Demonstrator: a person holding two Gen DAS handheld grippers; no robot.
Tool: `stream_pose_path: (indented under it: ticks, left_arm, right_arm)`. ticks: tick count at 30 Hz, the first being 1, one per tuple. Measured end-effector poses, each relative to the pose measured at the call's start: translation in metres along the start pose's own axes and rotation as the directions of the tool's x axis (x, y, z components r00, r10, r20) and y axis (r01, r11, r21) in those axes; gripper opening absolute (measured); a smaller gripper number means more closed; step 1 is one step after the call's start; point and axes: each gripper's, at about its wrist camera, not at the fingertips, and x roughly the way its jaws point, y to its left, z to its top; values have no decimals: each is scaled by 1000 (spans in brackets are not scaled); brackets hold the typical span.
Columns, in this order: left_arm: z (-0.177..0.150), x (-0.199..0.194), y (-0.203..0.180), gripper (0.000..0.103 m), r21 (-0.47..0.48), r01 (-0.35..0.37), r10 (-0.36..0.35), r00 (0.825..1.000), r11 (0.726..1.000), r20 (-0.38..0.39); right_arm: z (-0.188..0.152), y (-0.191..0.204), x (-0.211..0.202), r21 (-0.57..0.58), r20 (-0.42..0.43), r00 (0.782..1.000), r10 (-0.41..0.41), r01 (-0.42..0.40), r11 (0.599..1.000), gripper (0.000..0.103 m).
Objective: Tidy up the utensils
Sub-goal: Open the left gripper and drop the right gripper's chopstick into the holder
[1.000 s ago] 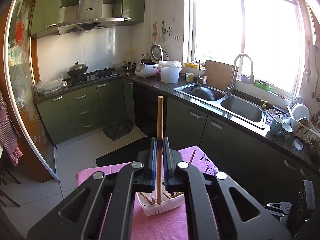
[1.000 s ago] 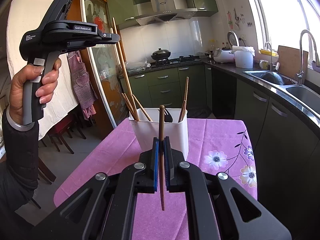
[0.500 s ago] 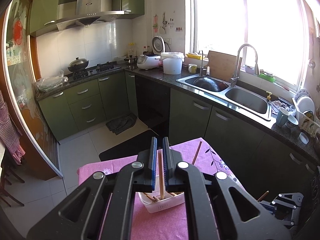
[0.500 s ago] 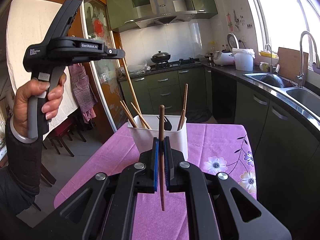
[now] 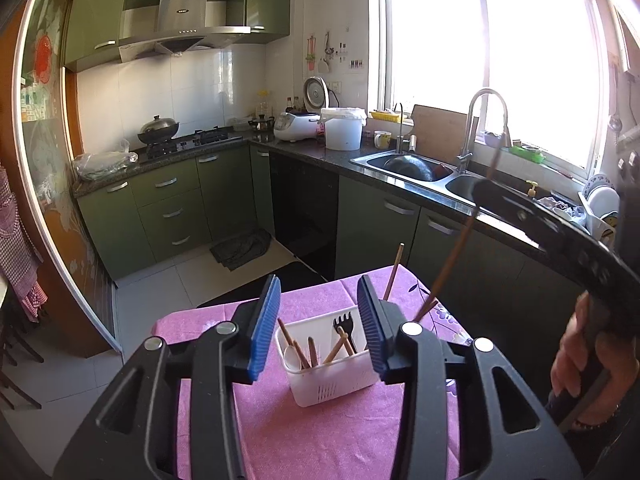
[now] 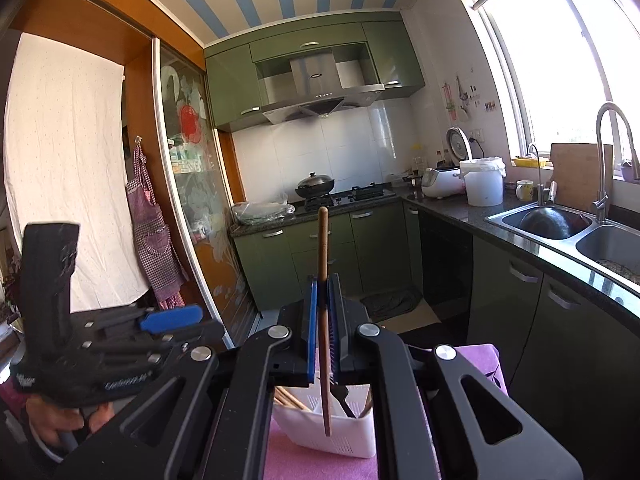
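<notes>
A white slotted utensil holder (image 5: 328,376) stands on the pink tablecloth (image 5: 320,436) and holds several wooden chopsticks, a black fork (image 5: 345,325) and a white spoon. My left gripper (image 5: 318,320) is open and empty, its blue pads either side of the holder from above. My right gripper (image 6: 325,328) is shut on a wooden chopstick (image 6: 323,280), held upright above the holder (image 6: 332,428). The right gripper with its chopstick also shows in the left wrist view (image 5: 464,240).
The table (image 6: 476,354) stands in a kitchen with green cabinets (image 5: 176,208). A counter with a double sink (image 5: 432,176) runs along the right under the window. A stove with a wok (image 5: 158,130) is at the back.
My left gripper opened and let its chopstick drop into the holder. My right gripper rose and moved over the holder with its chopstick still held.
</notes>
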Motion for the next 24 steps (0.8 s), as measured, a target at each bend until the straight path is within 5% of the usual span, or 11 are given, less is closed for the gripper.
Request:
stream_pose_path:
  ticks: [2,10,24]
  left_arm:
    - [-11,-6,0,42,-9,-7,7,1000,1000,13]
    - [-63,-10,6,90,-84,-49,52,998,995,35]
    - [-105,-2,20,96,-159,-130,131,991,979,-6]
  right_arm:
    - [6,1,10,-6,16,1000,-19,19,1000,6]
    - [2,-4,54,0,-35,998,-58,58,998,6]
    - [-60,-21,107,-15,-177,976,-126,125,992,6]
